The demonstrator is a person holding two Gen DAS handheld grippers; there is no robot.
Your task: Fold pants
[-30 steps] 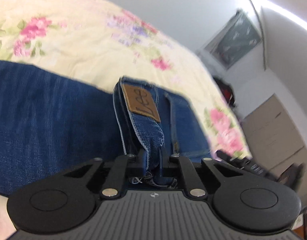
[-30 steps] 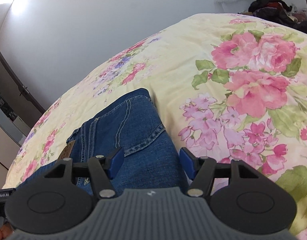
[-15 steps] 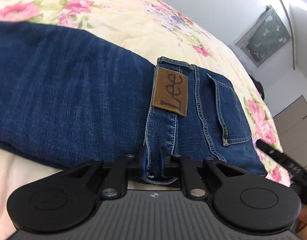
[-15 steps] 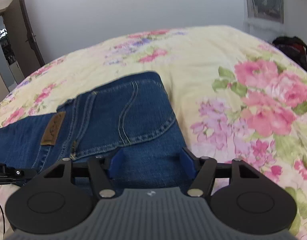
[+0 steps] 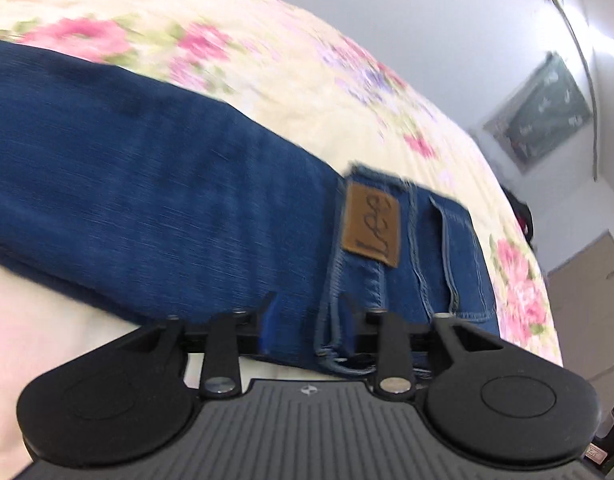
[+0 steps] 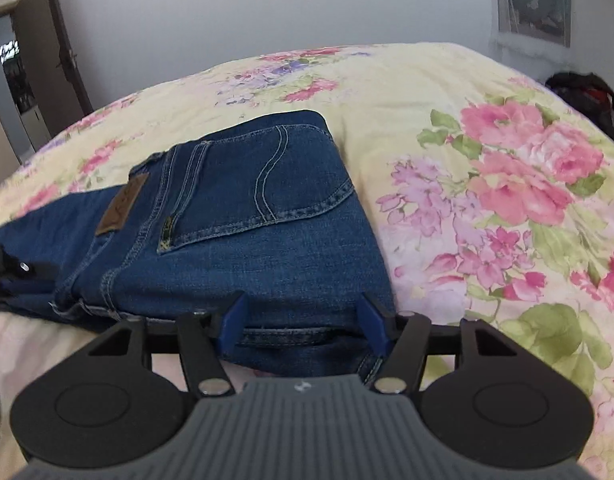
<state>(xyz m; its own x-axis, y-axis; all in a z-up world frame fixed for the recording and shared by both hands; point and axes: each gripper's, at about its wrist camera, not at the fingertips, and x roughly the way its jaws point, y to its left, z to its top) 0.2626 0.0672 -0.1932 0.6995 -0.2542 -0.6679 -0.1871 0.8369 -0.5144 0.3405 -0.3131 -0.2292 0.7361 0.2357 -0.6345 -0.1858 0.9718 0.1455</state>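
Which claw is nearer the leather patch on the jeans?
The left claw: the leather patch lies just beyond its open fingers on the jeans. The right claw sits at the seat end.

A bed (image 6: 387, 80) fills the room's middle, covered by a pale yellow bedspread (image 5: 291, 76) printed with pink and lilac flowers and green leaves. Folded blue jeans (image 6: 267, 216) lie flat on it near the front edge, the back pocket and brown leather patch (image 5: 371, 229) facing up.
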